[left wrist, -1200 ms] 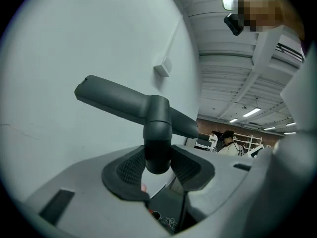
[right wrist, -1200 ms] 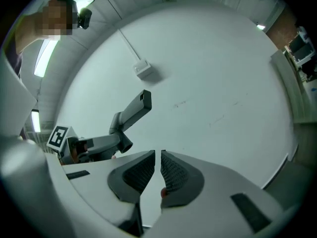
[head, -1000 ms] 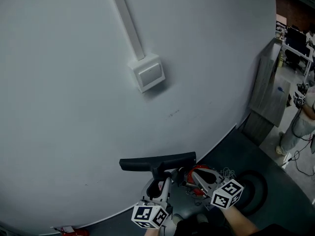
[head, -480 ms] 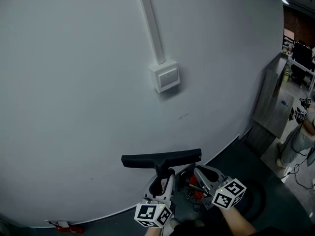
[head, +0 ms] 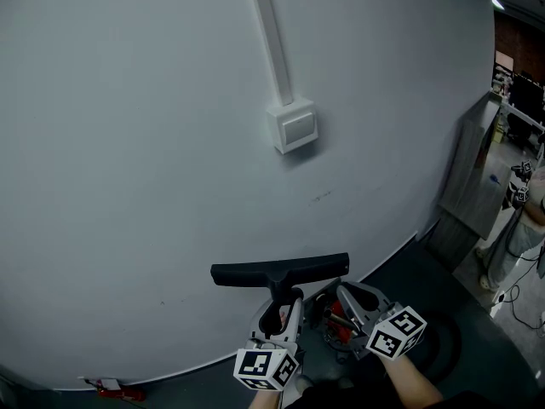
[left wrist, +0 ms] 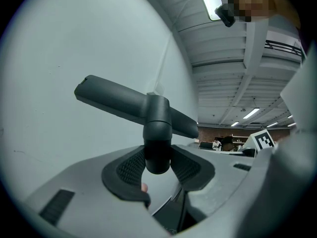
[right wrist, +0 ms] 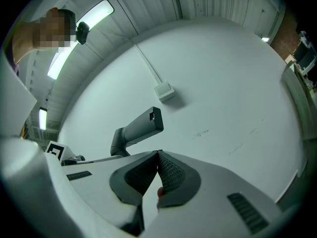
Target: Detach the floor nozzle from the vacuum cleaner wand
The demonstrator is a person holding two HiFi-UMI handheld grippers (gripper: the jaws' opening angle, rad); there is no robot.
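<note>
The dark T-shaped floor nozzle (head: 281, 272) hangs level in front of the white wall, free of any wand that I can see. My left gripper (head: 282, 300) is shut on its round neck; in the left gripper view the ribbed pads (left wrist: 132, 166) press on both sides of the neck below the nozzle (left wrist: 124, 102). My right gripper (head: 341, 300) is just right of it, its jaws having just closed, pads together with nothing between them. In the right gripper view the nozzle (right wrist: 137, 128) shows end-on beyond the right gripper (right wrist: 158, 155). A red and grey vacuum body (head: 334, 325) lies below, partly hidden.
A white wall box (head: 295, 127) with a conduit running up from it sits on the wall above. A grey cabinet (head: 471, 196) stands at the right, and a person (head: 525, 216) is by the right edge. Dark floor (head: 409, 267) runs along the wall's foot, with a small red item (head: 111, 389) at the left.
Both grippers and the nozzle have risen a little against the wall. The nozzle bar now sits more level. The head view has shifted, so the wall box appears further right.
</note>
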